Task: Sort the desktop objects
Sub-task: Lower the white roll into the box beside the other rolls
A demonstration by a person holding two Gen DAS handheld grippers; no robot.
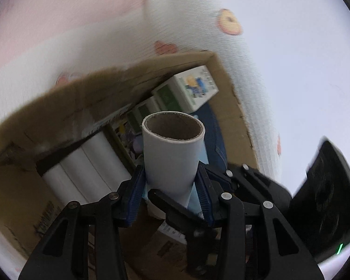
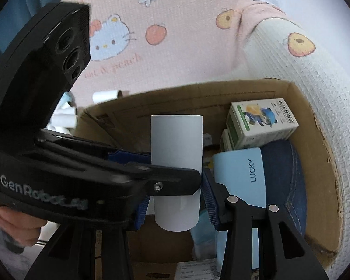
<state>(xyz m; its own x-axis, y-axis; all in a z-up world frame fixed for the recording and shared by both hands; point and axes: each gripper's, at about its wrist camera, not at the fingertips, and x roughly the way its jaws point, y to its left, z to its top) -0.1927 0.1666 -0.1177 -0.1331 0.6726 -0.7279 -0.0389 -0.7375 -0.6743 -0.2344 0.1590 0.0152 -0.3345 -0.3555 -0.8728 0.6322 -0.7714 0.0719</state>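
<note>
**Roll over the box: pick one gripper, then lower it in**

You've got the white paper roll [image 2: 176,175] upright above the open cardboard box [image 2: 324,154], w/ both grippers on it. In the right wrist view your left gripper [image 2: 175,182] comes in from the left and its black finger crosses the roll's front; your right gripper [image 2: 176,207] brackets the roll lower down, blue pads [image 2: 208,200] either side. Left wrist view shows the left gripper's pads clamped on the roll's lower part, so that one's grasping it. Right gripper: pads sit v. close to the roll but I can't tell if they're pressing or just alongside.

Likely step = handover or joint placement into the box. To do it well:
- Don't let go w/ one side until the other's grip is def. firm; the roll is a hollow cardboard core [image 1: 173,128], so squeeze gently, it'll prob. dent
- Keep it vertical while you move
- Aim for the gap near the white rolls [image 1: 86,163] lying at the box's left, clear of the green-and-white carton [image 2: 263,123], the blue "LUCKY" item [image 2: 240,175] and the denim [image 2: 289,175]
- Release only once it's resting on sth
</note>
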